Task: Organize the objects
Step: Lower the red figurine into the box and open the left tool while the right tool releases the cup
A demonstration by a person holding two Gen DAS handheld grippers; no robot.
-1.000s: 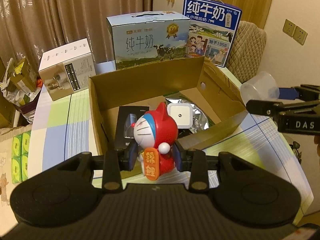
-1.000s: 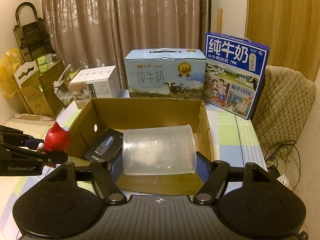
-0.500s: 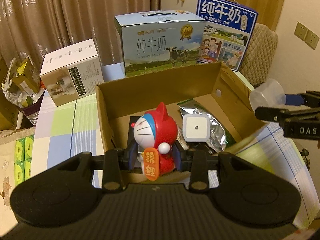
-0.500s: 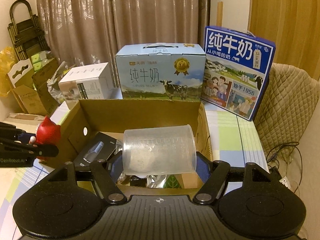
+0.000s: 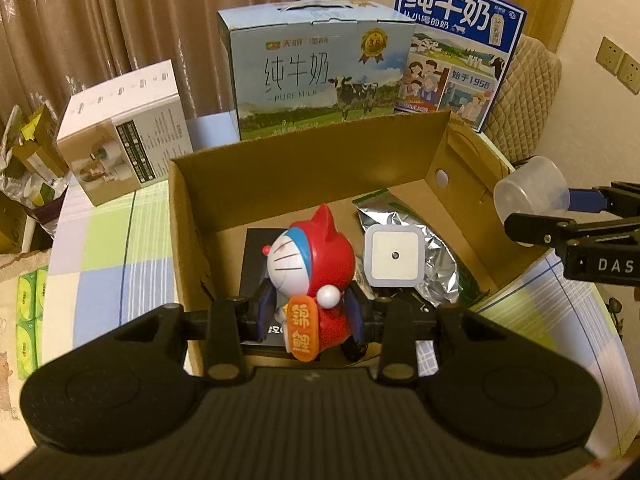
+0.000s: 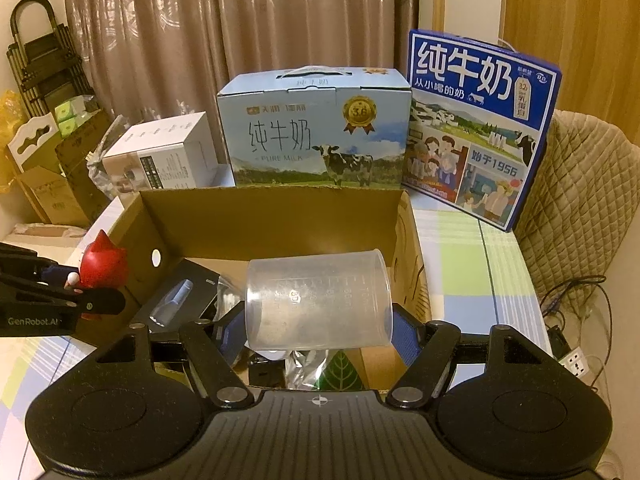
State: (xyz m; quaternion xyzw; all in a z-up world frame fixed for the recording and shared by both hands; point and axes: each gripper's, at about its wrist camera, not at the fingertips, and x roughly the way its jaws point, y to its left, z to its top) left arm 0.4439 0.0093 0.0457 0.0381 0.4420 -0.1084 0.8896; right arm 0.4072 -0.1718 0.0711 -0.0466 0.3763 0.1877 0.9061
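My left gripper [image 5: 310, 312] is shut on a red cat figurine [image 5: 314, 268] with an orange tag, held over the near left part of the open cardboard box [image 5: 304, 168]. My right gripper [image 6: 318, 332] is shut on a clear plastic measuring cup [image 6: 318, 300] lying sideways, above the box's [image 6: 272, 216] near right side. Each gripper shows in the other's view: the right one with the cup [image 5: 532, 192], the left one with the figurine [image 6: 102, 266]. Inside the box lie a black carton [image 5: 256, 248], a white square night light [image 5: 394, 256] and a silver foil pouch [image 5: 438, 260].
Behind the box stand a light-blue milk carton [image 5: 316, 72], a dark-blue milk carton [image 5: 460, 40] and a white product box [image 5: 124, 132] on the checked tablecloth [image 5: 108, 248]. A quilted chair [image 6: 580, 200] is at the right, cardboard clutter [image 6: 44, 176] at the left.
Both grippers have moved forward and down over the box with their loads. The box interior now fills more of each view.
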